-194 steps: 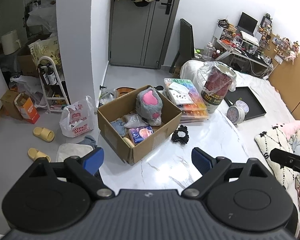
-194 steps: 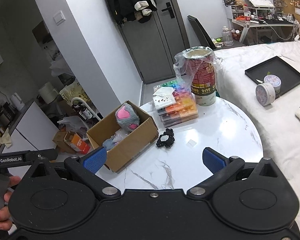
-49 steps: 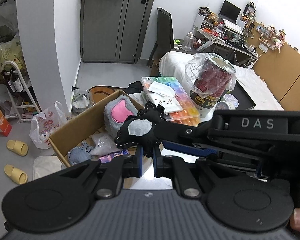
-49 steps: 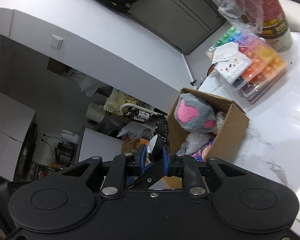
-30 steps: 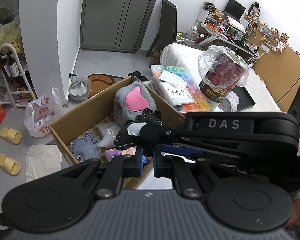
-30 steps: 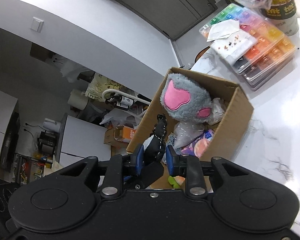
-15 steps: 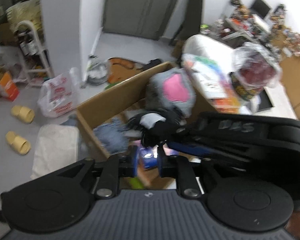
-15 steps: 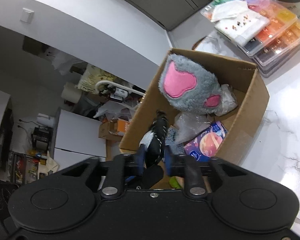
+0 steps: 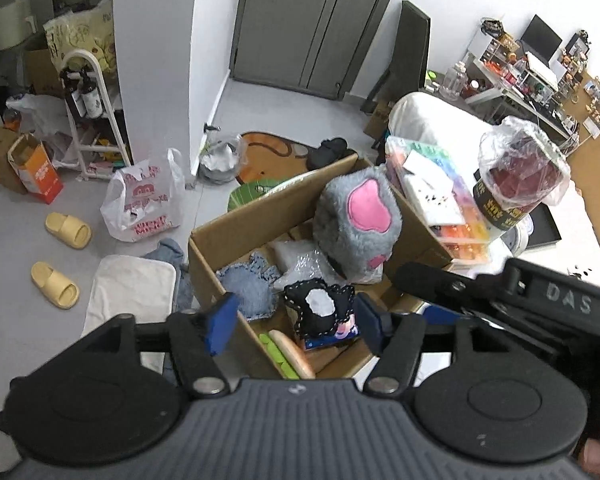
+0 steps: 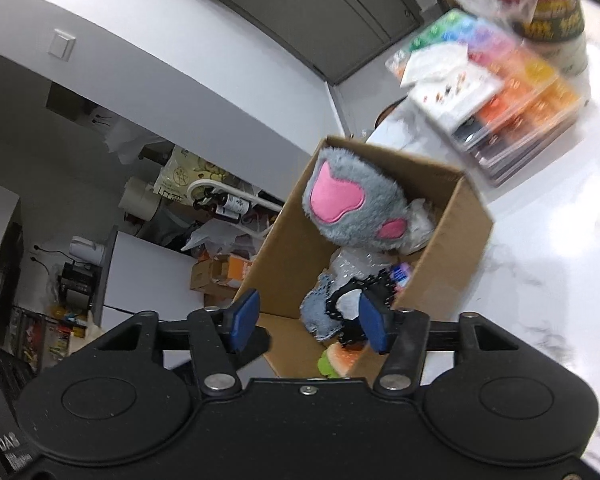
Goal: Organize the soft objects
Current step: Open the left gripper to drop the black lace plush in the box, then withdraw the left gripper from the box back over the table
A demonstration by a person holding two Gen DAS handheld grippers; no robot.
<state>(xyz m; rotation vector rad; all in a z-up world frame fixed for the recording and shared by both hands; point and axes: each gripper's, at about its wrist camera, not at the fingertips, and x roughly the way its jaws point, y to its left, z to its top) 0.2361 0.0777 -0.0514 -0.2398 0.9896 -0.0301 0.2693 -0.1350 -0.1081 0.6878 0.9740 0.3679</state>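
Both grippers hover over the cardboard box (image 9: 236, 236) on the counter (image 10: 548, 240), left gripper (image 9: 292, 322) and right gripper (image 10: 308, 322) fingers apart. The black scrunchie (image 9: 320, 312) lies inside the box, beside the gray plush (image 9: 358, 220).

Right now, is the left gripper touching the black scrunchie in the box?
Apart. The left wrist view shows the left gripper open, blue fingers spread wide of the black scrunchie, which lies inside the cardboard box.

Black scrunchie (image 9: 321, 312) in cardboard box (image 9: 236, 236)
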